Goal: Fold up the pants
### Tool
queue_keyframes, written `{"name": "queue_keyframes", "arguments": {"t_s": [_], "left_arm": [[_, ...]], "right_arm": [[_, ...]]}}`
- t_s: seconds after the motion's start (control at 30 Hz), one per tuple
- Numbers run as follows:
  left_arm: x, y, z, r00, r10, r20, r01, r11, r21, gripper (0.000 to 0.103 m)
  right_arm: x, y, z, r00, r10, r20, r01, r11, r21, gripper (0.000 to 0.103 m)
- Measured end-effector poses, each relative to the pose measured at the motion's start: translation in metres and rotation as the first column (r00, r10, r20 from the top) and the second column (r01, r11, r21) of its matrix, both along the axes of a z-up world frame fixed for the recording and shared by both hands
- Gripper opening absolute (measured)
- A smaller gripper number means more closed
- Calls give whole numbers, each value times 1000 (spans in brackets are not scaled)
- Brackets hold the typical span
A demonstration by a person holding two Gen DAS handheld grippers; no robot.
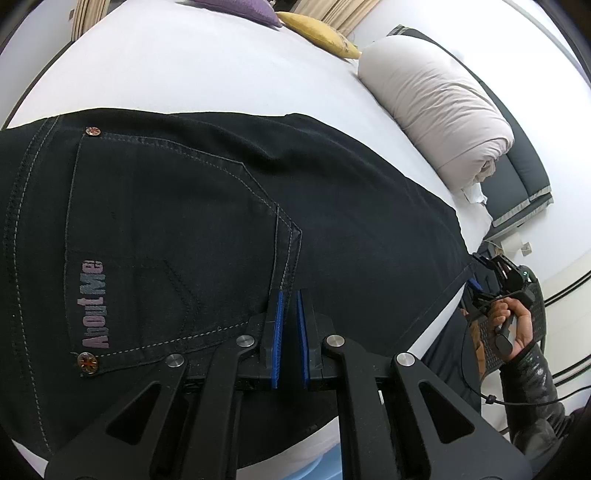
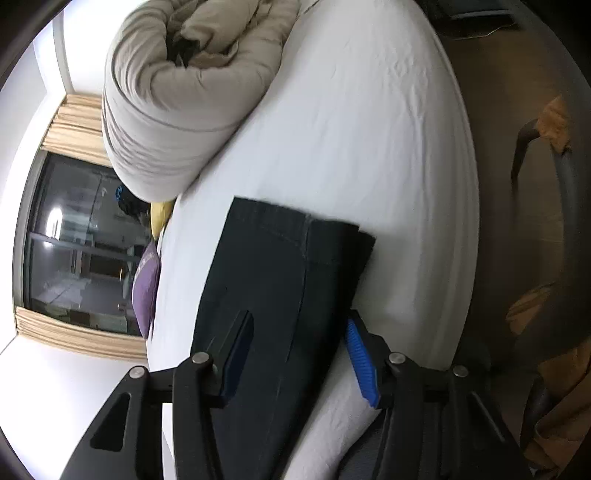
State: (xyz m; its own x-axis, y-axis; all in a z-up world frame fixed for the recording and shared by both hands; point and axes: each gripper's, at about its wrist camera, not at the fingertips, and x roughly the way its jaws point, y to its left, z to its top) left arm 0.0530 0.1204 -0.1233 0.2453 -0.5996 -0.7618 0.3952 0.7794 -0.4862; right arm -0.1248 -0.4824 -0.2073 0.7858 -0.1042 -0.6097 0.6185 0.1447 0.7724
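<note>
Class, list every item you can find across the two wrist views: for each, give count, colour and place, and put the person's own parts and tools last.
pants: one pair, black, lying on the bed, back pocket with "About Me" lettering facing up; leg hems at the far end
bed sheet: one, white, under the pants
rolled duvet: one, beige, on the bed beyond the pants
cushions: two, one yellow and one purple, at the bed's far edge
curtains: beige, beside a dark window
left gripper: black with blue pads, jaws shut on a fold of the pants
right gripper: black with blue pads, jaws open astride the leg
hand: one, holding the right gripper, dark sleeve
</note>
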Motion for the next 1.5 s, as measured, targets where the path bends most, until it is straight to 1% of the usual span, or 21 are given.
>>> {"name": "queue_keyframes", "arguments": {"t_s": [0.2, 0.37, 0.47, 0.53, 0.63, 0.77, 0.87, 0.9, 0.93, 0.97, 1.0, 1.03, 1.1, 1.17, 1.23, 1.27, 1.33, 1.4, 1.43, 1.47, 1.5], "left_arm": [[4, 4, 4, 1000, -2, 0, 2, 1000, -1, 7], [8, -8, 4, 1000, -10, 0, 10, 1000, 0, 7], [9, -17, 6, 1000, -15, 6, 15, 1000, -3, 7], [11, -20, 6, 1000, -14, 3, 14, 1000, -6, 7], [14, -24, 3, 1000, -4, -14, 4, 1000, -14, 7], [19, -31, -2, 998, 14, -55, -16, 999, -38, 8], [22, -34, -2, 997, 29, -66, -33, 998, -62, 23], [23, -34, -1, 997, 35, -69, -40, 996, -77, 38], [24, -34, 1, 997, 41, -72, -48, 994, -97, 63], [25, -34, 3, 996, 49, -68, -57, 992, -111, 72], [25, -35, 6, 996, 65, -57, -71, 990, -120, 78], [27, -36, 8, 996, 69, -54, -75, 990, -122, 78], [30, -39, 10, 996, 68, -64, -76, 989, -127, 78], [34, -42, 11, 994, 75, -76, -85, 985, -147, 78], [39, -46, 12, 992, 80, -93, -95, 981, -171, 78], [40, -47, 12, 992, 80, -98, -97, 979, -178, 78], [44, -52, 13, 991, 74, -115, -97, 973, -209, 79], [48, -55, 13, 988, 72, -138, -104, 964, -244, 81], [51, -57, 12, 985, 73, -156, -112, 959, -259, 83], [53, -59, 11, 983, 75, -168, -118, 958, -263, 84], [56, -61, 10, 981, 74, -180, -121, 956, -267, 85]], "right_arm": [[8, -8, -7, 998, -29, 52, 28, 999, 21, 54], [27, -15, -2, 999, -3, 45, 5, 999, -47, 51], [34, -21, -5, 999, -11, 53, 14, 998, -61, 35], [36, -26, -8, 998, -8, 56, 11, 999, -48, 13], [39, -27, -6, 998, 15, 54, -12, 998, -55, 8], [42, -23, 6, 999, 36, 38, -33, 995, -92, 7], [52, -13, 29, 996, 84, 8, -81, 980, -180, 6], [54, -11, 34, 995, 95, 6, -92, 976, -196, 6], [58, -6, 41, 994, 110, 5, -106, 972, -212, 6], [60, -3, 46, 993, 120, 5, -116, 968, -222, 6], [64, 3, 54, 991, 137, -1, -134, 960, -246, 6], [70, 12, 63, 986, 167, -16, -165, 946, -281, 6], [88, 42, 85, 965, 257, -59, -260, 893, -367, 6], [106, 80, 103, 930, 346, -123, -362, 810, -462, 6], [130, 142, 116, 852, 461, -249, -513, 636, -577, 6], [138, 168, 116, 814, 492, -308, -566, 556, -608, 6], [153, 216, 106, 737, 543, -402, -653, 421, -629, 6], [168, 257, 84, 648, 552, -525, -736, 277, -617, 6], [176, 277, 66, 592, 553, -587, -781, 212, -588, 7], [180, 285, 55, 561, 558, -611, -805, 194, -561, 7], [181, 289, 47, 551, 548, -630, -815, 190, -548, 7]]}}
